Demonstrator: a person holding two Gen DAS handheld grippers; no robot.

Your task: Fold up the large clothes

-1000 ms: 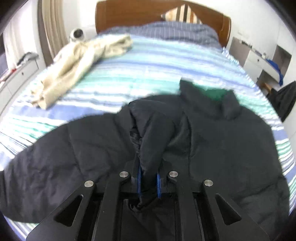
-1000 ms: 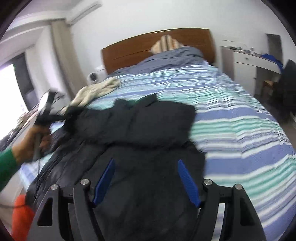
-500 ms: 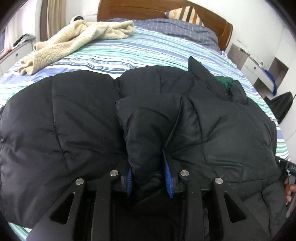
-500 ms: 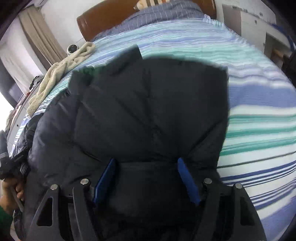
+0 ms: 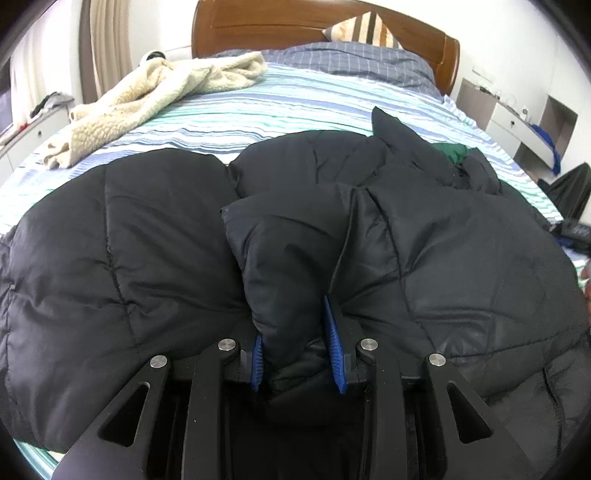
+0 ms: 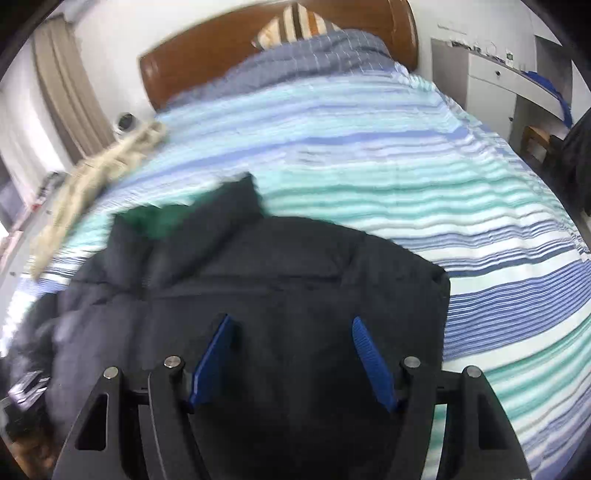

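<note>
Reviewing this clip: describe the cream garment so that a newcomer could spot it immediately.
Start at the wooden headboard of the striped bed. On the bed's near-left side of it sprawls the fleece garment. It is pale, woolly and crumpled, unlike the smooth black puffer jacket nearer the camera.

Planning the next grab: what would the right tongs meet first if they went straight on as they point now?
Probably the black puffer jacket lying on the striped bedspread: the right tongs stand open directly over its dark fabric, though the gap is hard to judge.

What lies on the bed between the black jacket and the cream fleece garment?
Only bare striped bedspread separates the black jacket from the cream fleece garment; the left wrist view shows it.
</note>
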